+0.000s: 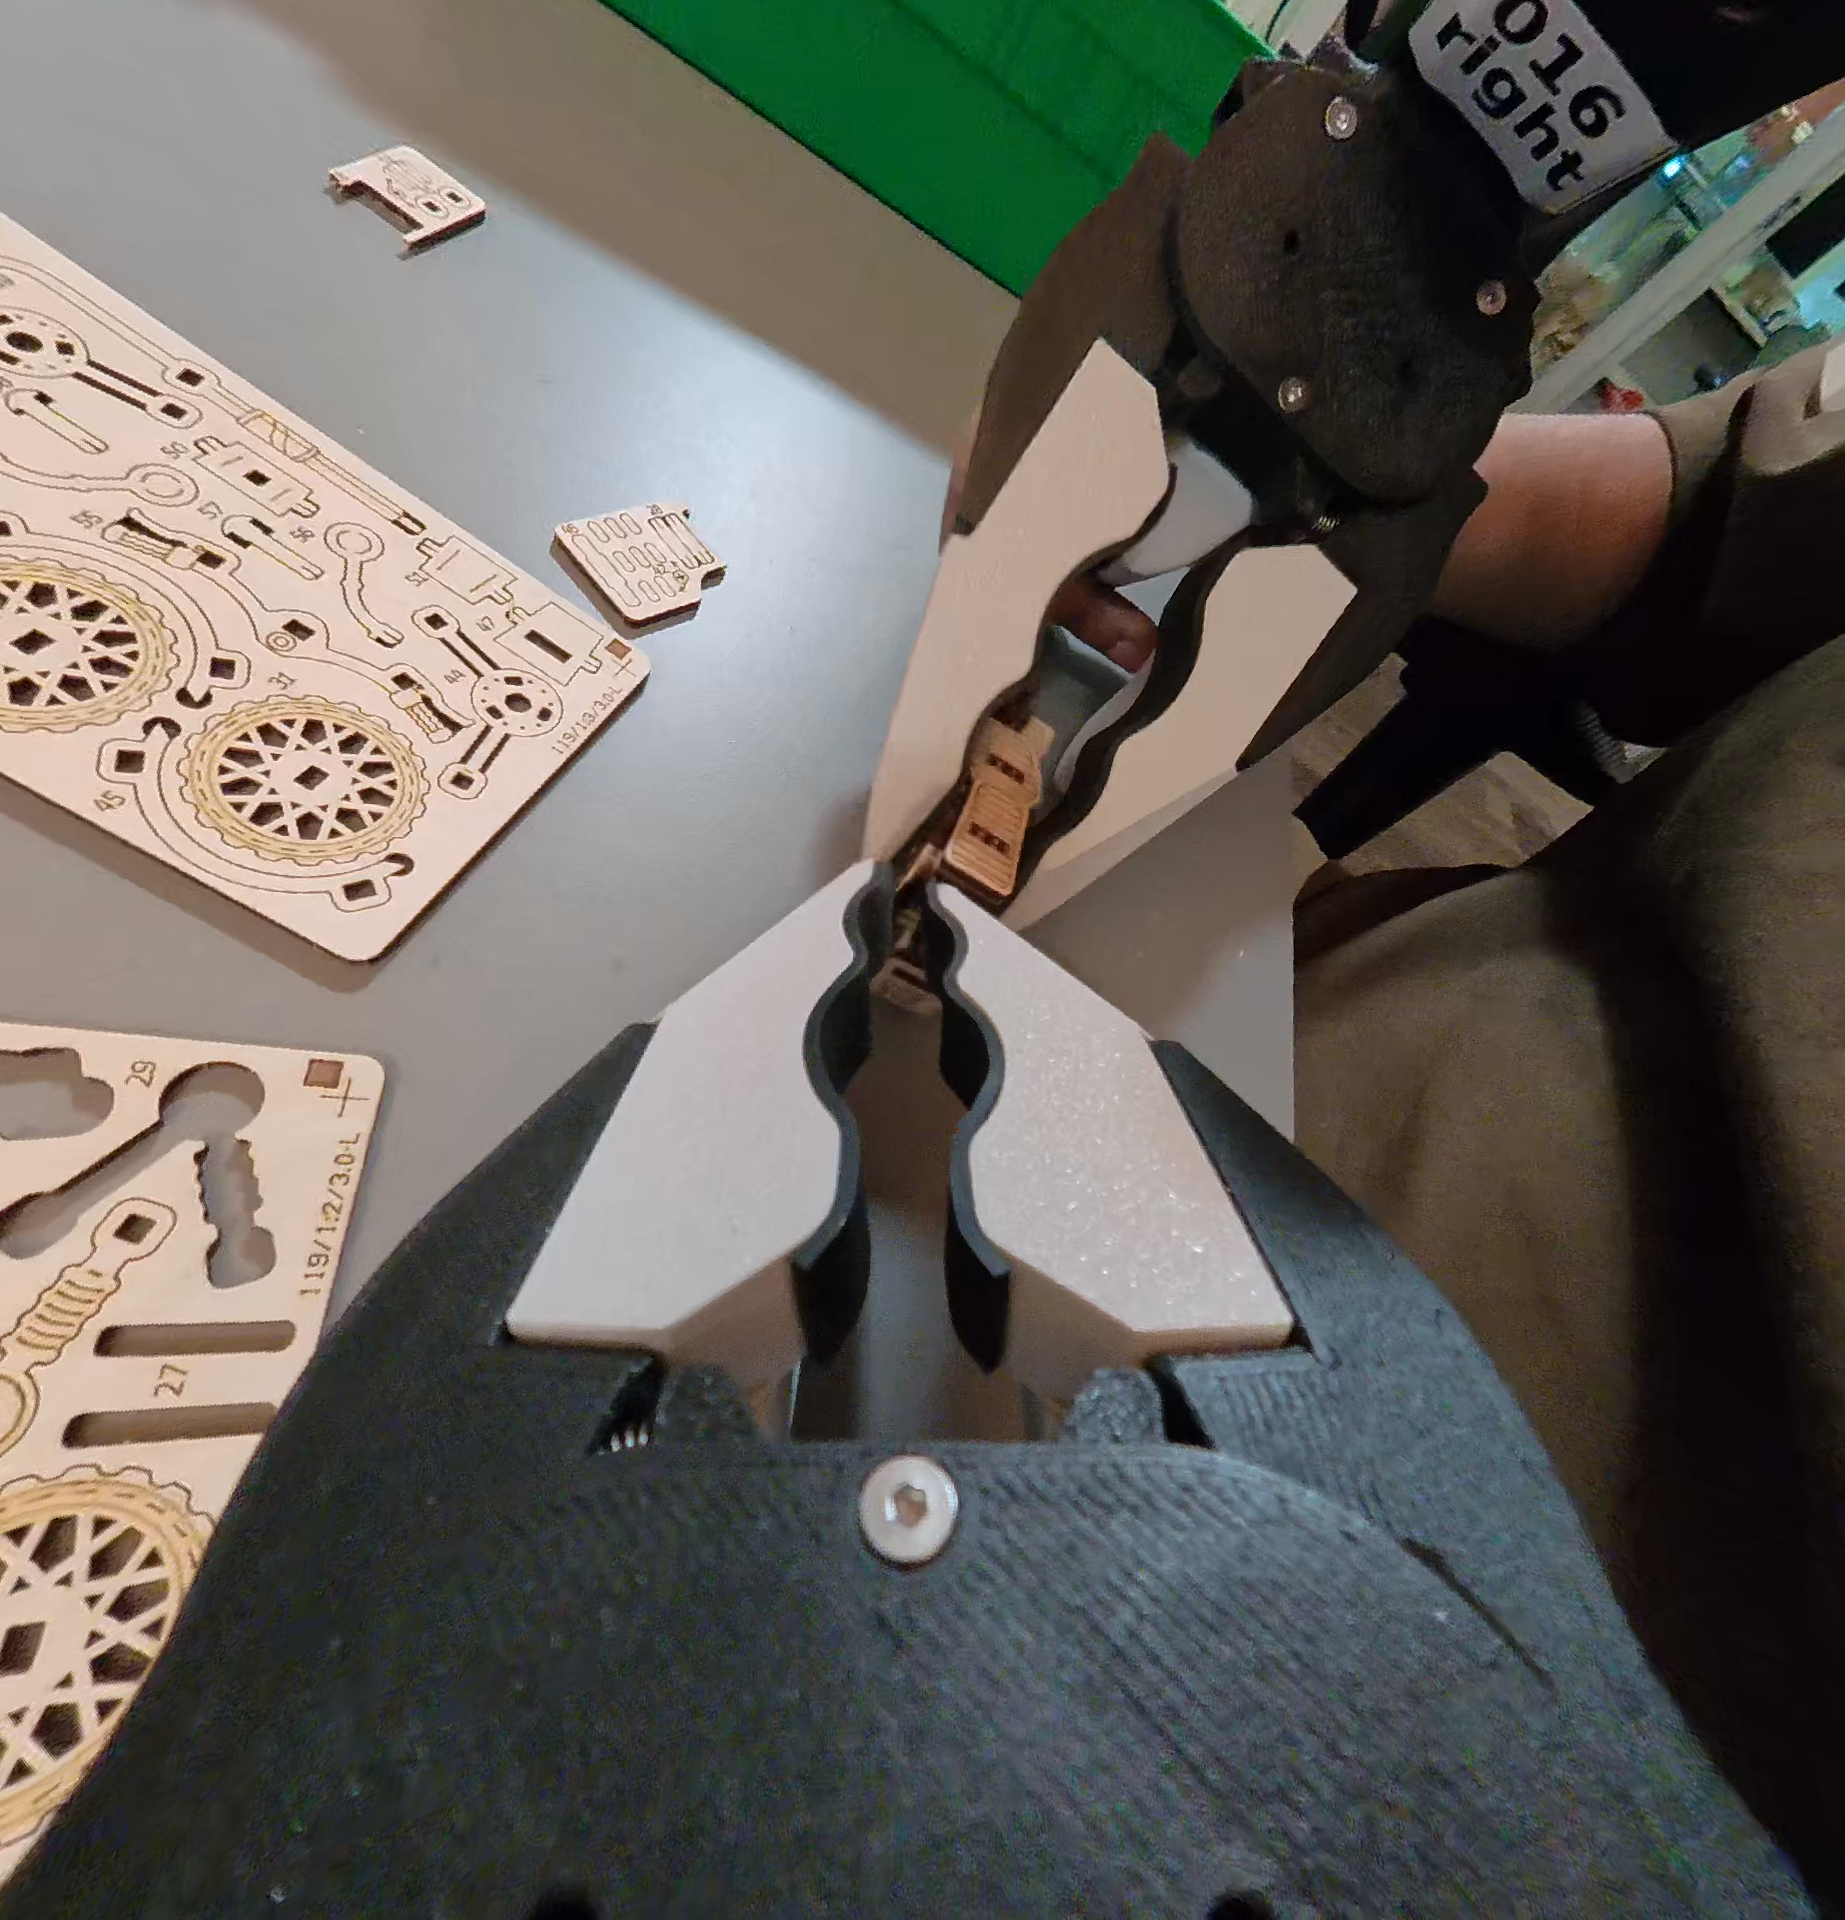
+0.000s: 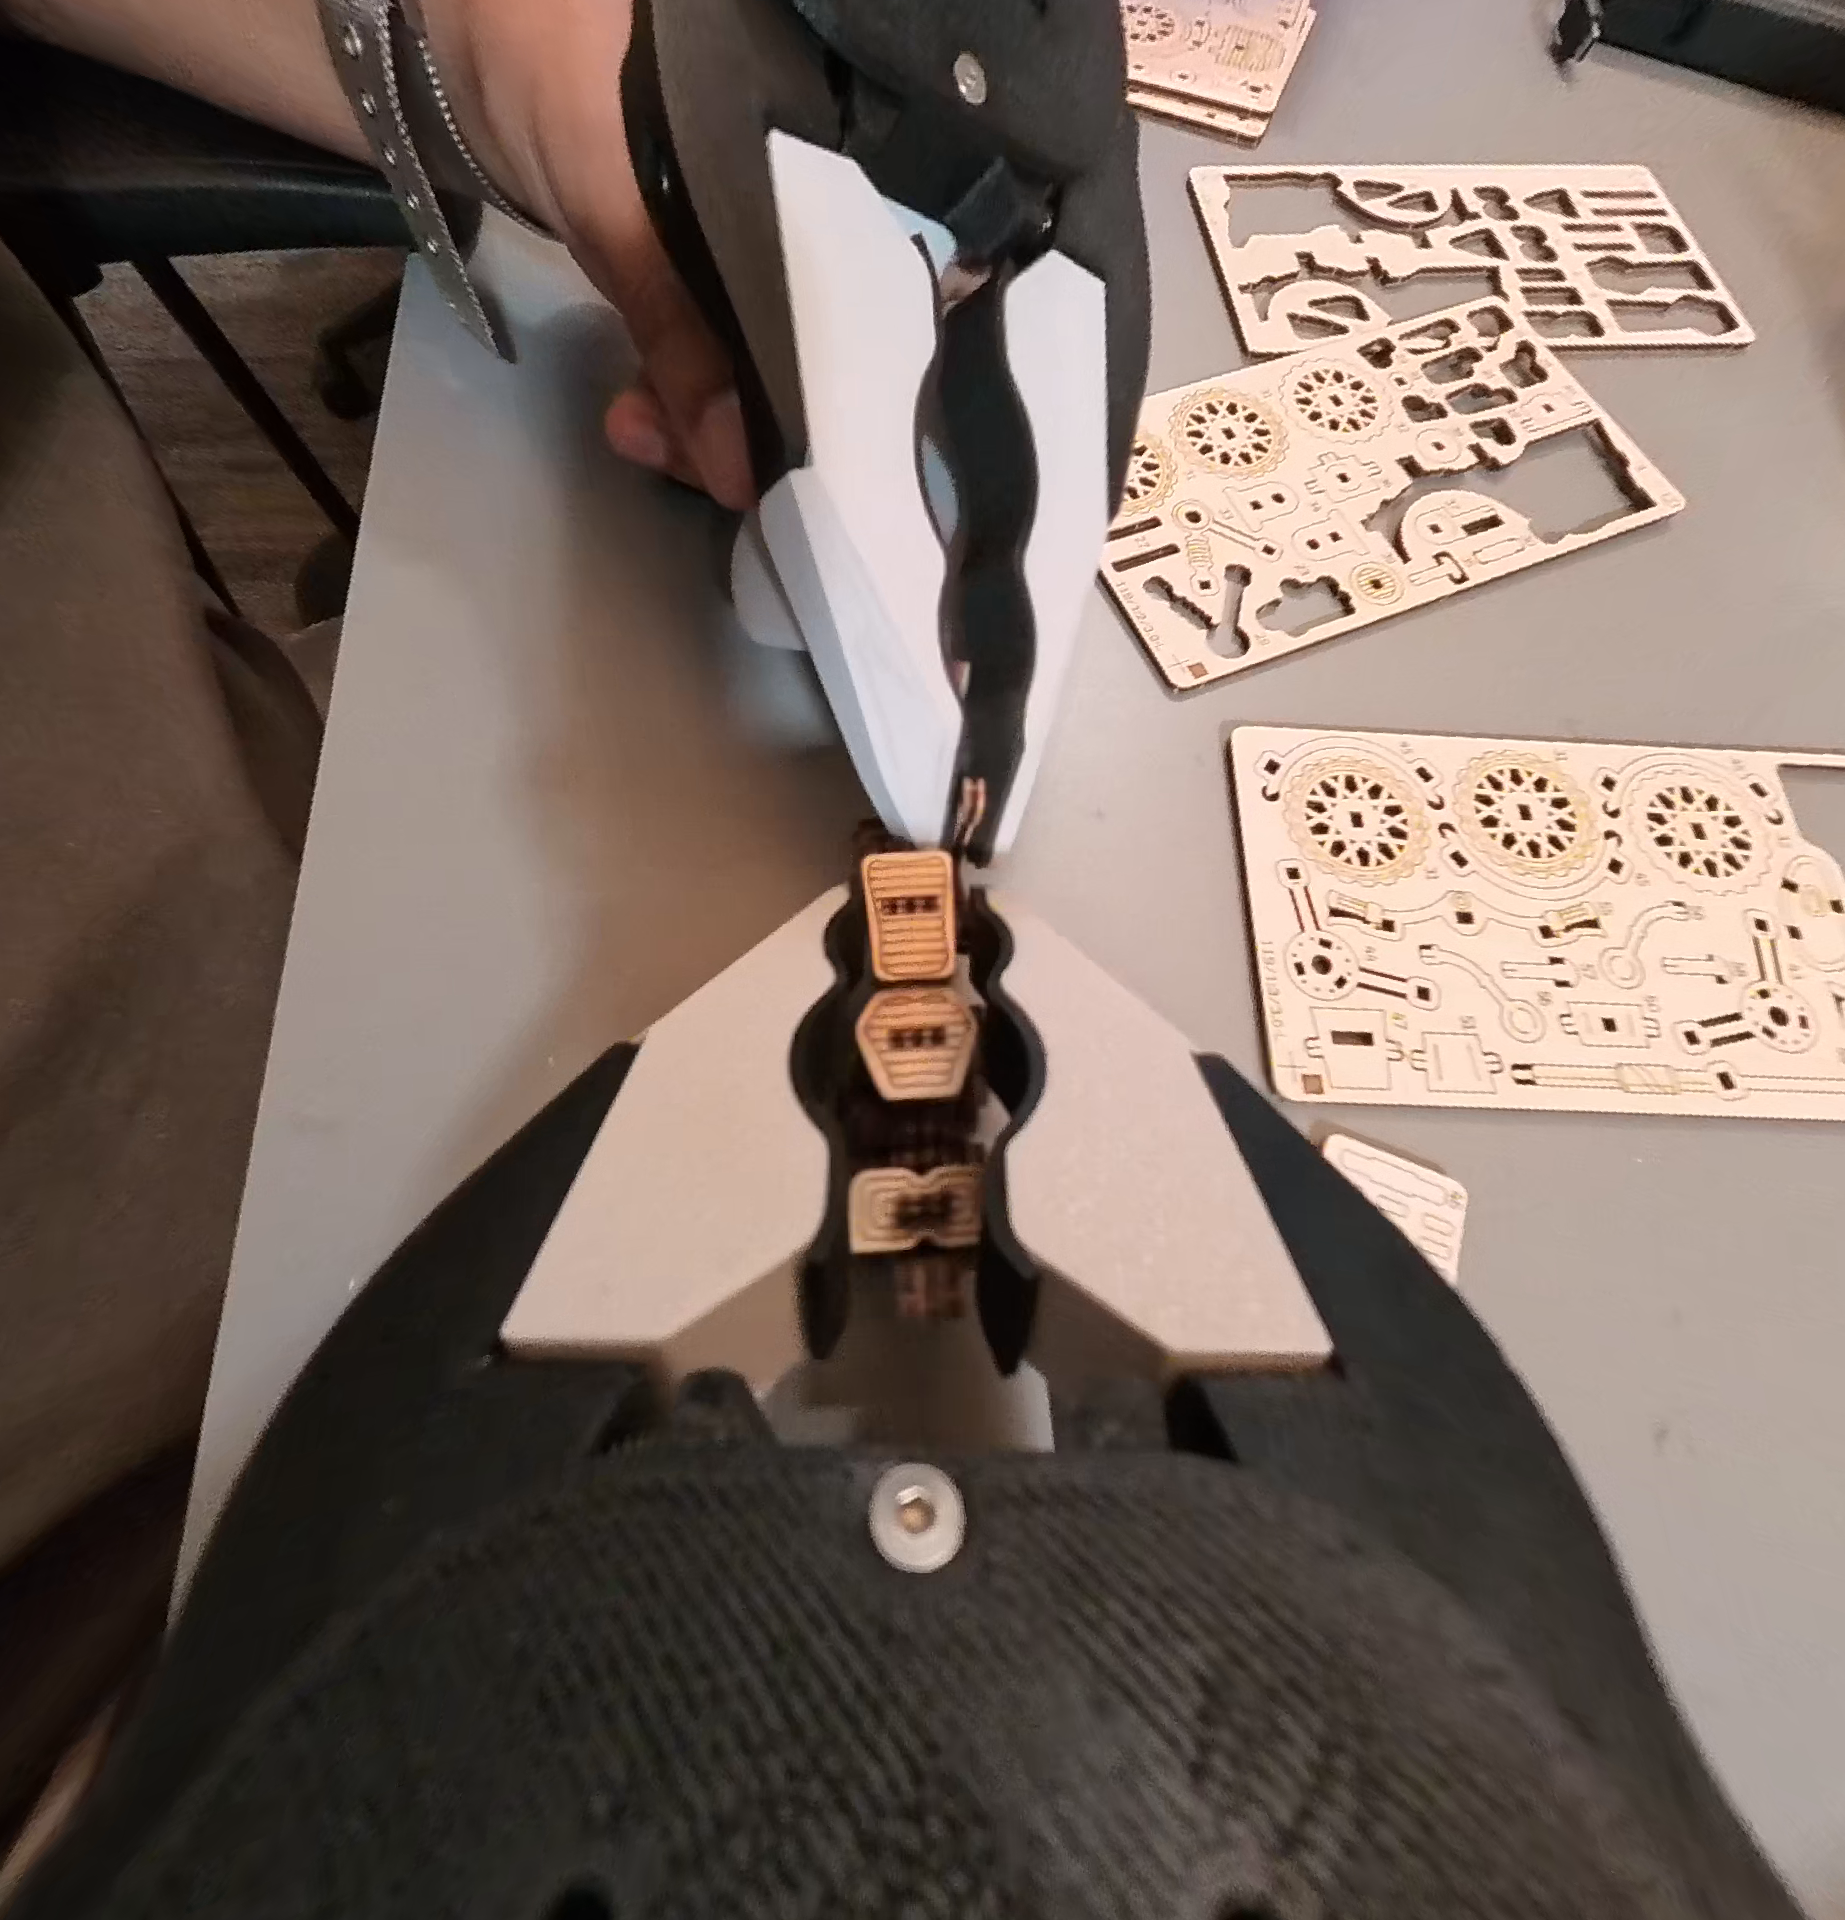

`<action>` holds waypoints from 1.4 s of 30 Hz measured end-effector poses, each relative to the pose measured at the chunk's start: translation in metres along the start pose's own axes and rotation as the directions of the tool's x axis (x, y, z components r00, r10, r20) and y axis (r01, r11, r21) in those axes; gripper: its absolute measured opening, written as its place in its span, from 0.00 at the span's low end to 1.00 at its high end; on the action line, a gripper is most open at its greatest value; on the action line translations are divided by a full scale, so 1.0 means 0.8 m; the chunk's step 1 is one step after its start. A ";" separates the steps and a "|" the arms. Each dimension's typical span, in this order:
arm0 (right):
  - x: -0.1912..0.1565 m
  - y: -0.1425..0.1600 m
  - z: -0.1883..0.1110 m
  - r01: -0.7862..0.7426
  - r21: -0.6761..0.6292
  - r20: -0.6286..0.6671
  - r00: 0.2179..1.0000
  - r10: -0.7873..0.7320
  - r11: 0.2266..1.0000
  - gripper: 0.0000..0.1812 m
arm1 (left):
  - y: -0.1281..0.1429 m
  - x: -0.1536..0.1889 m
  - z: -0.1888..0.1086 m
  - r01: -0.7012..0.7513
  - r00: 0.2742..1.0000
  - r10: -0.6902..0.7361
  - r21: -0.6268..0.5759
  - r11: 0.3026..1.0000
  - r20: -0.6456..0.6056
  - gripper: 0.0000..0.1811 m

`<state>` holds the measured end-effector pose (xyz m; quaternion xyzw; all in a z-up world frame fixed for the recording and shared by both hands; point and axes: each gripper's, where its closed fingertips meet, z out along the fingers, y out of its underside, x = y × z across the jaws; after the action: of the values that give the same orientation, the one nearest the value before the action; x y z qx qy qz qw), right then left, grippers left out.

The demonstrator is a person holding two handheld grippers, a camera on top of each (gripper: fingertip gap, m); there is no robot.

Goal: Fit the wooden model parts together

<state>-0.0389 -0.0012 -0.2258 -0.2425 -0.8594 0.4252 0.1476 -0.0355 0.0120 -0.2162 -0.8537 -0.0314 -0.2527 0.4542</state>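
The right gripper (image 2: 913,935) is clamping the model (image 2: 910,1023) above the surface (image 2: 544,831); the left gripper's (image 1: 902,914) fingers are pinching a small part (image 1: 902,971) at its tip. Align squarely, then push gently, avoiding twisting.

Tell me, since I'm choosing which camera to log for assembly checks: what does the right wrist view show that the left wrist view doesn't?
Only the right wrist view shows the wooden assembly lengthwise between the right gripper fingers, three engraved pads facing up, plus a stack of sheets at the far edge. Only the left wrist view shows the green box. Both show the left gripper pinching the assembly's end, and punched part sheets on the grey table.
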 end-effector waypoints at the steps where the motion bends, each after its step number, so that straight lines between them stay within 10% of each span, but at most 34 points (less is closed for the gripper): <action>1: -0.001 0.000 0.000 -0.001 -0.001 0.004 1.000 0.001 1.000 0.09 | 0.000 0.000 0.000 0.002 1.000 -0.002 0.001 1.000 -0.003 0.02; 16: 0.002 0.000 -0.004 -0.068 0.024 0.034 0.997 0.067 0.997 0.09 | 0.020 0.013 0.003 0.052 0.989 -0.065 -0.103 0.993 -0.131 0.23; 42: -0.004 -0.026 -0.024 -0.249 0.181 0.204 0.956 0.211 0.952 0.10 | 0.005 0.017 -0.002 -0.002 0.992 -0.001 -0.026 1.000 -0.130 0.14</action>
<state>-0.0332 -0.0015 -0.1978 -0.2847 -0.7867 0.5462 0.0417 -0.0231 0.0064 -0.2124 -0.8413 0.0018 -0.3081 0.4441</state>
